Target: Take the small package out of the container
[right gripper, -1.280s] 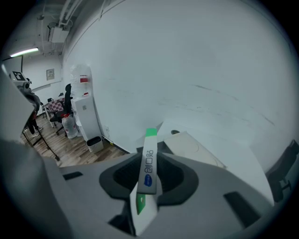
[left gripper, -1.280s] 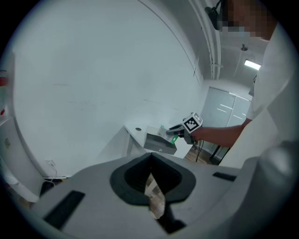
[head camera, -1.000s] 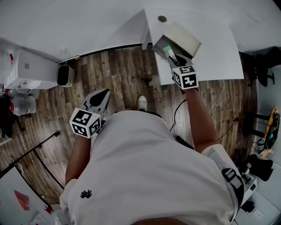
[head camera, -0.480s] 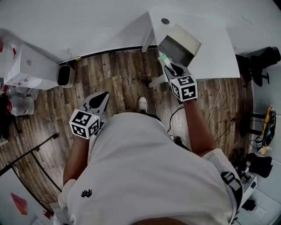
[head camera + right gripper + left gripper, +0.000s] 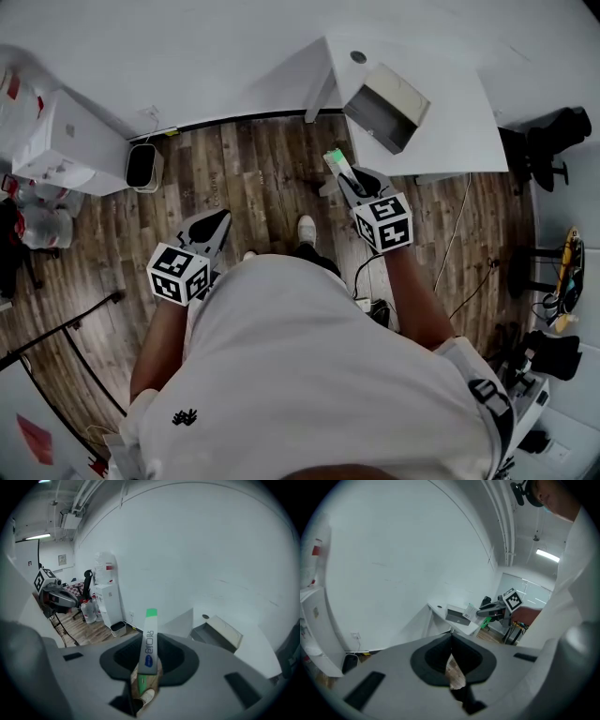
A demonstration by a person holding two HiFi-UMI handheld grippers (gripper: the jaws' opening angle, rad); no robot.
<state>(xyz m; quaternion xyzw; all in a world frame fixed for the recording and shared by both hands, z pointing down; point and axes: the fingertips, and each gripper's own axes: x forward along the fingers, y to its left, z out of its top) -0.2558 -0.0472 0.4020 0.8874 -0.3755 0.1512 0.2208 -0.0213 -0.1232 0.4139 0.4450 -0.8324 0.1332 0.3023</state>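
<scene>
the person stands on a wooden floor (image 5: pixel 253 169) of brown planks, in front of a white table (image 5: pixel 469 131) that sits against a white wall. a round cable hole (image 5: pixel 359 56) is in the table top, near the far corner. on the floor at the left there is a small bin (image 5: pixel 142 166) with a dark inside, and beside it a white cabinet (image 5: pixel 66 145). a thin cable (image 5: pixel 457 234) runs over the floor under the right arm, and a black chair (image 5: pixel 553 145) is at the right of the table. the person's white shirt (image 5: pixel 309 375) fills the lower half of the head view and hides the floor under it

the container (image 5: pixel 386 108) is a box on the table, tipped with its open side toward the person, pale outside and grey inside. the small package (image 5: pixel 150 641) is outside of it: the right gripper (image 5: pixel 345 176) is clamped on it over the floor, just in front of the table edge and apart from the container. the package is a narrow flat sachet, mostly white, with a green end on top, a blue oval mark and grey print. it stands upright between the jaws and reaches past their tips

the left gripper (image 5: pixel 212 225) hangs low at the person's left side over the floor, with its jaws together and nothing between them. both grippers are of matt grey plastic with black pads, and each carries a cube with black and white square markers
</scene>
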